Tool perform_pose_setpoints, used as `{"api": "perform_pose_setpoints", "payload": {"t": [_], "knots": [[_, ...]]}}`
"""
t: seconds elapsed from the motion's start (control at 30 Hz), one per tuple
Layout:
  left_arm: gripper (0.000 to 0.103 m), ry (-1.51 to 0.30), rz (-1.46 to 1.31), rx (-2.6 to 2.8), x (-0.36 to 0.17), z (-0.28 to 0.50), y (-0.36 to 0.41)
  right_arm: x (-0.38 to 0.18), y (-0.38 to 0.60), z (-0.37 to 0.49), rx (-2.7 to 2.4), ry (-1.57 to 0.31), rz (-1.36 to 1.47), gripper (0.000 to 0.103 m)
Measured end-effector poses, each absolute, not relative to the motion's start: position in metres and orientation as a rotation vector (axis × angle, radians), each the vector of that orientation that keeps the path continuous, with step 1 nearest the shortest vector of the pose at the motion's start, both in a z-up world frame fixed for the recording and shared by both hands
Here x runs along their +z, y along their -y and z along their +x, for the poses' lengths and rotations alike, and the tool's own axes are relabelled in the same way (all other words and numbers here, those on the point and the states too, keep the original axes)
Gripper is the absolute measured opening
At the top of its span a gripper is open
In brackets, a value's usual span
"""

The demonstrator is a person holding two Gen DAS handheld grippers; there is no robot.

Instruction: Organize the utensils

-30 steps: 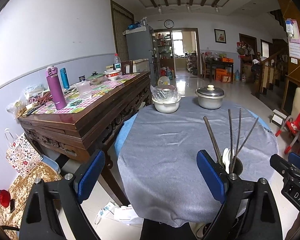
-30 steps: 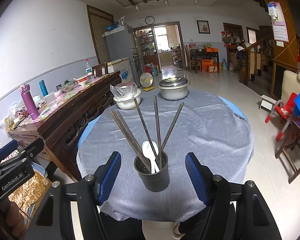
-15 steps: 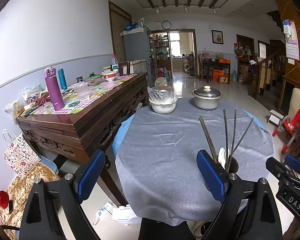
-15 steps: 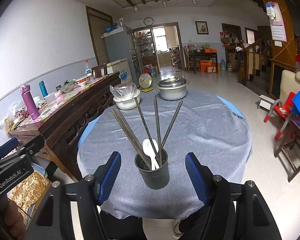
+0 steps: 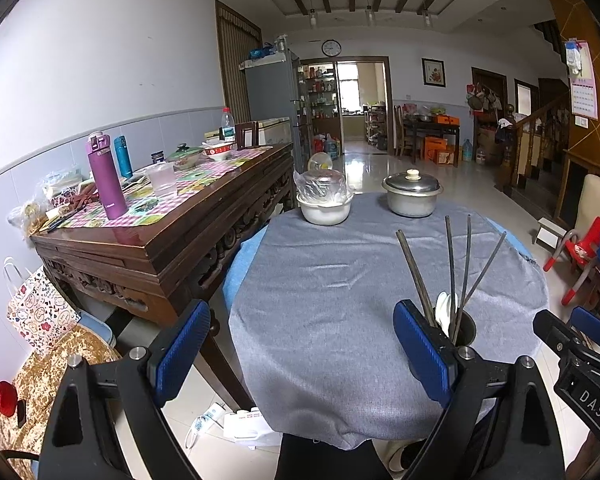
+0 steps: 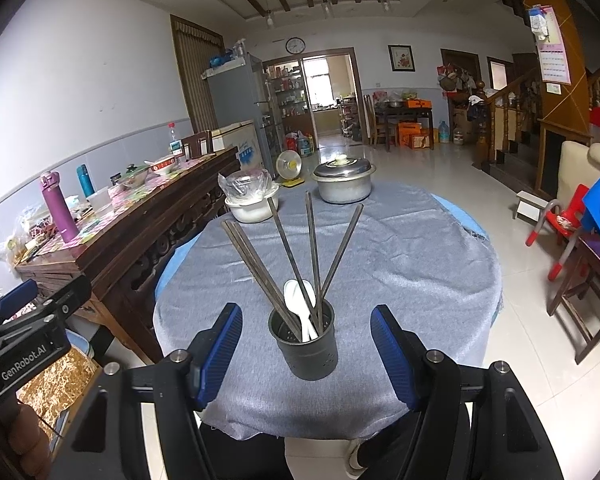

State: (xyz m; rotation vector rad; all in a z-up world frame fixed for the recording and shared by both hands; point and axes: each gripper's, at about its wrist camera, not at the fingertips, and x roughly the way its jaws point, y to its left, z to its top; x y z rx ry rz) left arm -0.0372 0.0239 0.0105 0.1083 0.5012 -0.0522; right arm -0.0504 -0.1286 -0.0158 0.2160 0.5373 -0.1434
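Presently inspecting | right gripper (image 6: 306, 350) jaws standing wide, gripping nothing, utensil holder (image 6: 303, 346) with chopsticks (image 6: 292, 256) and spoon (image 6: 300, 300) sitting between them on surface | left gripper (image 5: 302, 354) jaws gaping, empty | step: appearing finished, nothing loose | next: withdrawing clear.

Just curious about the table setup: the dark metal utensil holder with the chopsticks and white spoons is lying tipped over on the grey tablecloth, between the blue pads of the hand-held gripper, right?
Not quite: the dark metal utensil holder stands upright on the grey tablecloth, as the right wrist view shows. The chopsticks and white spoons are in it, between the right hand-held gripper's blue pads.
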Motion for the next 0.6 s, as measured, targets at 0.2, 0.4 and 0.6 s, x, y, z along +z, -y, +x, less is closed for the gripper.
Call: {"api": "perform_pose_setpoints", "payload": {"t": [0.2, 0.4, 0.6], "knots": [[0.093, -0.5, 0.108, -0.054, 0.0105, -0.0379, -0.0239, -0.0123, 0.1274, -0.0525, -0.146, -0.532, 0.21, 0.07], [0.093, -0.501, 0.103, -0.054, 0.0105, -0.038, -0.0258, -0.012, 0.1265, -0.0528, -0.145, -0.533, 0.21, 0.07], [0.093, -0.5, 0.098, -0.054, 0.0108, -0.0388, -0.0272, -0.0113, 0.1224, -0.0528, -0.141, -0.532, 0.206, 0.07]]}}
